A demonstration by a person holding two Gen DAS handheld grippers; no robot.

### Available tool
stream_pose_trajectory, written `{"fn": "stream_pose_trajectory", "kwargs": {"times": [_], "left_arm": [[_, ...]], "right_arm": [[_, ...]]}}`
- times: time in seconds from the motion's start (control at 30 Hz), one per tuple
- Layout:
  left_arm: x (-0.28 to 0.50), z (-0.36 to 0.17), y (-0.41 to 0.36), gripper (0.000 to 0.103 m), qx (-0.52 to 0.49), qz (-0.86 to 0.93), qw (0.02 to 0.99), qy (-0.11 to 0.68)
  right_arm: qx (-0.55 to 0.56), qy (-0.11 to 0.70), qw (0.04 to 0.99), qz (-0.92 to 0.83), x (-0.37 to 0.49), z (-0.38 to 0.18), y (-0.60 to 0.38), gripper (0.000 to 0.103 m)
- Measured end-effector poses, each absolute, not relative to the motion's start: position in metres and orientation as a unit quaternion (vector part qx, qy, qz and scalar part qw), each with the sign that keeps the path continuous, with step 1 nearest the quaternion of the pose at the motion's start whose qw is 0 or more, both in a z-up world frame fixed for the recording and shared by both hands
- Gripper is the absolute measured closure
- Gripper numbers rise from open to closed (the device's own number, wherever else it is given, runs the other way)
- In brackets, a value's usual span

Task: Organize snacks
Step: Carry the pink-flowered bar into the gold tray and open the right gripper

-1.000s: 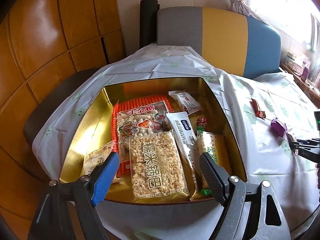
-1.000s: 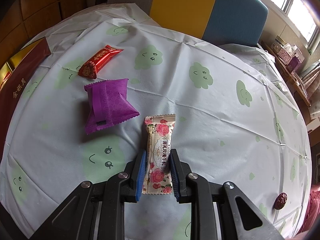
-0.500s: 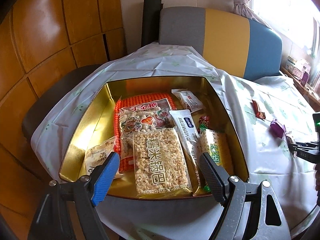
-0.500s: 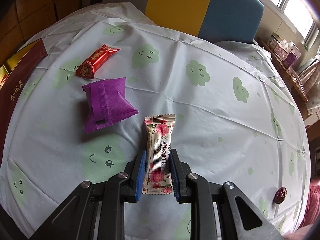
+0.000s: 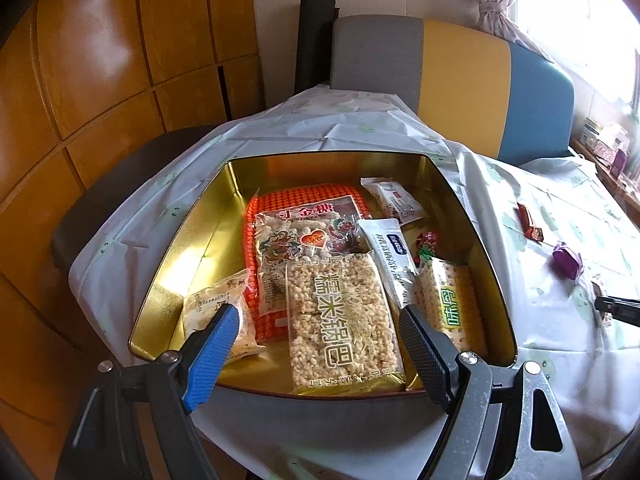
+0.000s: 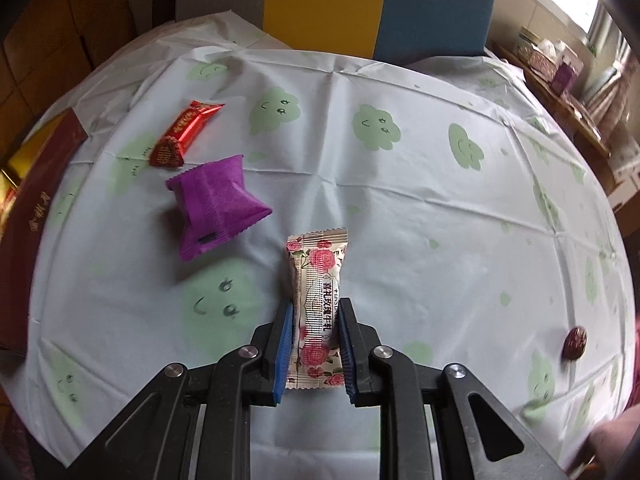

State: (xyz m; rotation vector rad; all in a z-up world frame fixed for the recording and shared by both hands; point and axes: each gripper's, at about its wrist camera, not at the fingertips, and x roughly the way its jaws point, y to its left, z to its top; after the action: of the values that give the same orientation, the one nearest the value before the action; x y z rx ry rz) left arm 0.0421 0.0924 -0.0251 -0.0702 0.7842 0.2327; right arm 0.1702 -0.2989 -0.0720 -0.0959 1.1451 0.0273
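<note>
Snacks are filling the gold tin (image 5: 188, 240) on the left part of the table (image 6: 420, 208): we are seeing a big rice cake (image 5: 344, 320) at the near middle, a smaller green-labelled one (image 5: 452, 312) to its right, an orange bag (image 5: 304, 200) behind, a white stick (image 5: 390, 256), a small white packet (image 5: 396, 200) at the far right and a pale bun (image 5: 218, 308) at the near left. So most of the job is looking done to us.

We are still counting four pieces outside the tin: the rose bar (image 6: 318, 308), the purple pack (image 6: 216, 204) to its far left, the red candy (image 6: 184, 136) beyond that, near the tin's dark red outer wall, and a small dark sweet (image 6: 575, 342) well apart at the right edge.

Our right tongs (image 6: 314, 350) are pointing steeply down at the table and are clenching the rose bar across its near half, both blue pads pressing its sides. Its far end is sticking out forward, and we cannot tell whether the bar is leaving the cloth.

Our left tongs (image 5: 316, 344) are hanging at a slant over the tin's near rim, released and spread wide, gripping nothing, with the big rice cake lying below the gap.

As we are judging it, the rose bar is needing a carry leftward into the tin, then the other three.
</note>
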Motion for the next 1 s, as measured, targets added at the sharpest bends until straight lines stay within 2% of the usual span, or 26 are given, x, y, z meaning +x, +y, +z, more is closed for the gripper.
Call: {"fn": "stream_pose_trajectory", "kwargs": {"times": [0.17,0.47,1.0], "left_arm": [[0.041,-0.024,0.095,0.017,-0.040,0.115,0.919,0.376],[0.040,-0.022,0.100,0.017,-0.047,0.120,0.920,0.371],[0.040,-0.023,0.114,0.017,-0.057,0.137,0.917,0.369]], "right_arm": [[-0.022,0.523,0.851,0.039,0.157,-0.053,-0.291,0.082],[-0.034,0.483,0.865,0.132,0.144,-0.014,-0.229,0.082],[-0.082,0.480,0.830,0.271,0.117,-0.005,-0.112,0.082]]}}
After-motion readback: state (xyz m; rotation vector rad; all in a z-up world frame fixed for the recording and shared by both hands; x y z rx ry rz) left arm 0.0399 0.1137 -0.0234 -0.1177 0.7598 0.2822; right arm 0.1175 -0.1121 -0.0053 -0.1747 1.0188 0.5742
